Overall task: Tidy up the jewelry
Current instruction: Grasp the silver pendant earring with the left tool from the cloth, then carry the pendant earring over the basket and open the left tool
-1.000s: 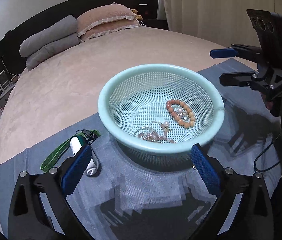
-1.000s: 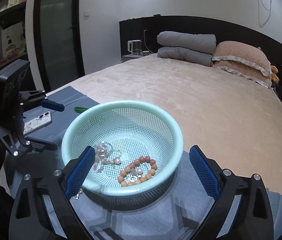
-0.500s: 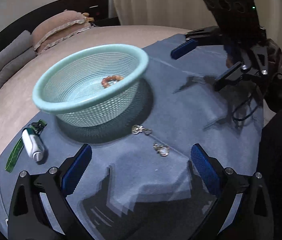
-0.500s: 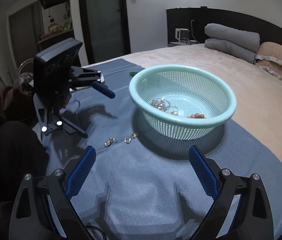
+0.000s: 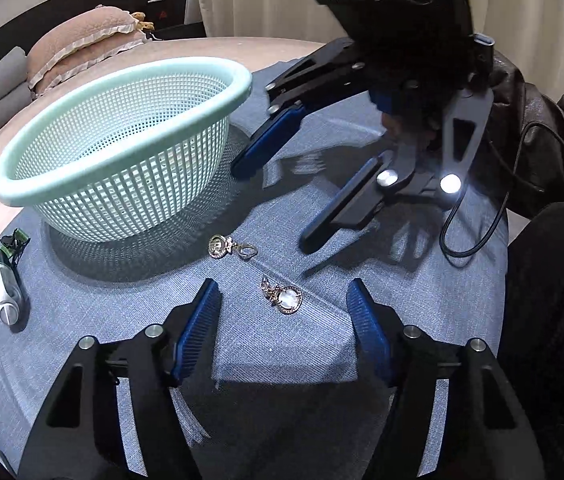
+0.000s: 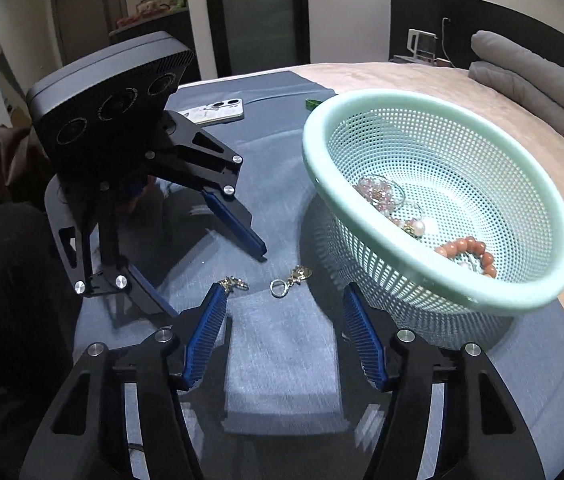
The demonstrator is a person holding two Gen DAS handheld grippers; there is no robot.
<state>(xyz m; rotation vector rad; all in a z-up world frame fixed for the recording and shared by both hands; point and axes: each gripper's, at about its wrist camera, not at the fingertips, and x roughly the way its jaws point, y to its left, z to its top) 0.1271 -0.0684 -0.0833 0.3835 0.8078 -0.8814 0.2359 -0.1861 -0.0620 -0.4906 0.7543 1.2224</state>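
Basket (image 5: 122, 152) walls off far side; bare cloth (image 5: 282, 352) around earrings (image 5: 284, 298) open; right hand-held gripper (image 5: 270, 204) crowds nearby.

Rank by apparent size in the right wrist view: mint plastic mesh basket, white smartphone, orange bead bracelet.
1. Mint plastic mesh basket
2. White smartphone, though it lies farther away
3. Orange bead bracelet

Two earrings (image 5: 232, 246) on the cloth (image 5: 322, 352) — one basket (image 5: 122, 152), two pillows (image 5: 82, 40).

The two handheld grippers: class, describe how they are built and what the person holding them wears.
Each gripper, left and right, has black cut-out finger frames with silver bolts, ribbed blue pads and a black three-lens camera block. A black cable trails from the right one. The sleeve is dark brown leather.
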